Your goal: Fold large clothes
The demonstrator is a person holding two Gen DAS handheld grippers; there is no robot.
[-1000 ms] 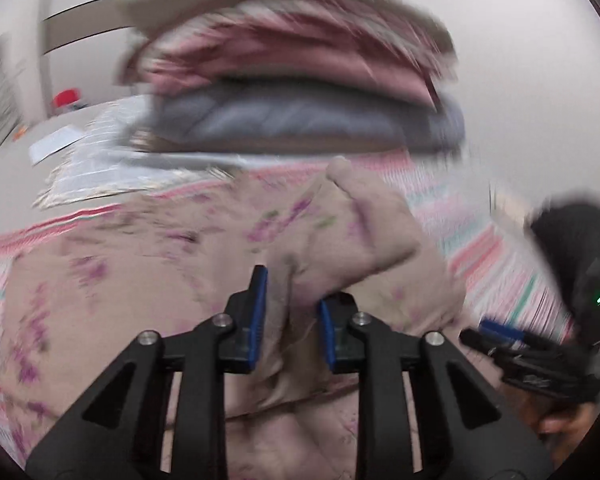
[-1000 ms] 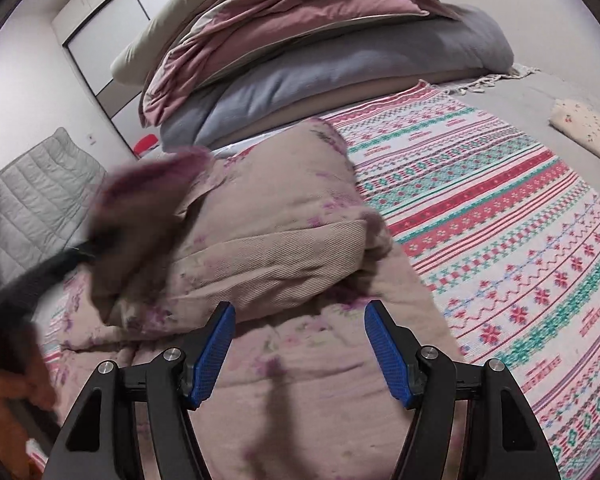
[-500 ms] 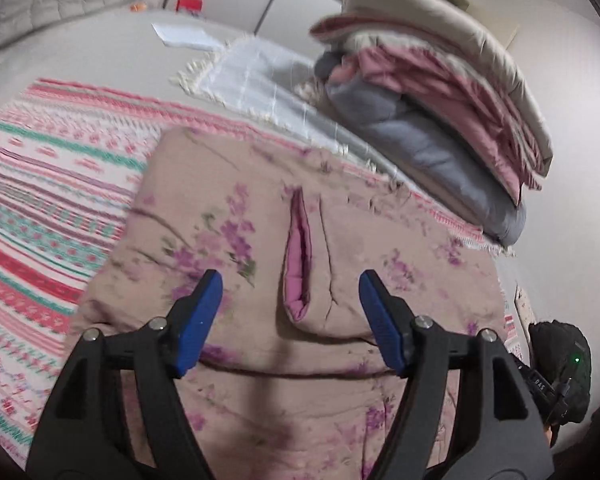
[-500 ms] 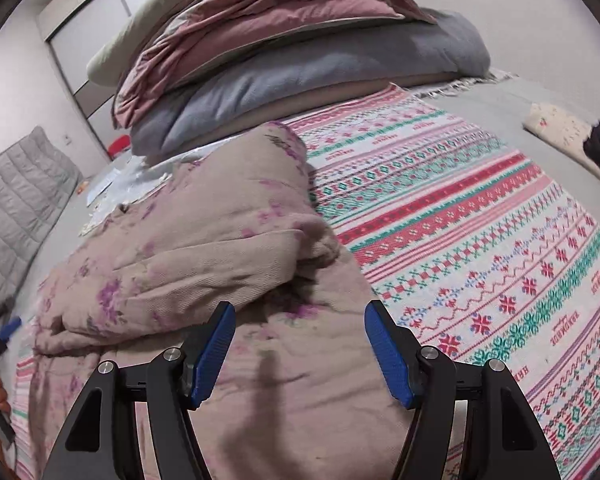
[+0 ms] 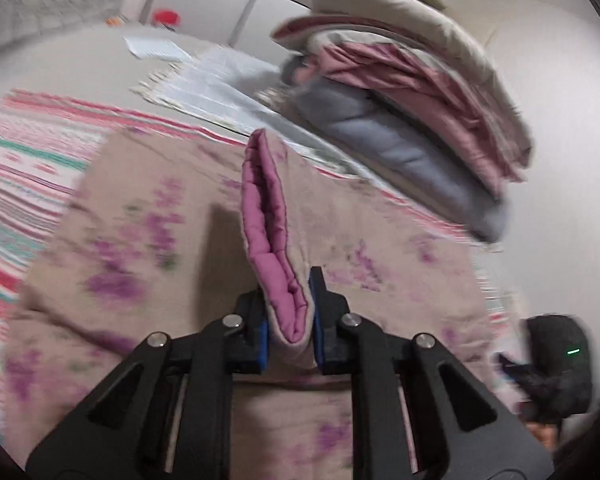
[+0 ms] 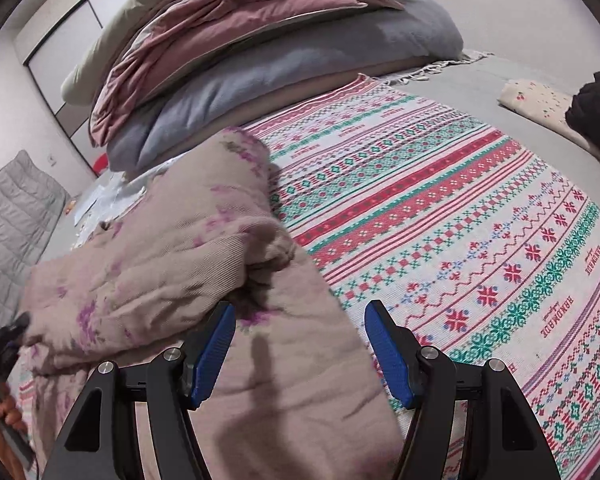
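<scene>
A: Left gripper [image 5: 288, 332] was pinching the floral garment [image 5: 380, 248] at its pink-lined cuff; garment lay on the striped rug [image 6: 460, 220].

B: Right gripper [image 6: 300, 356] was spread, empty, above the near hem. Best lifted evenly.

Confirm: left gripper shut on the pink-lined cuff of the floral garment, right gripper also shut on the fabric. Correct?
Not quite. The right gripper is open: the right wrist view shows its blue pads spread wide above the floral garment, holding nothing. The rest stands: in the left wrist view the left gripper is shut on the pink-lined cuff.
</scene>
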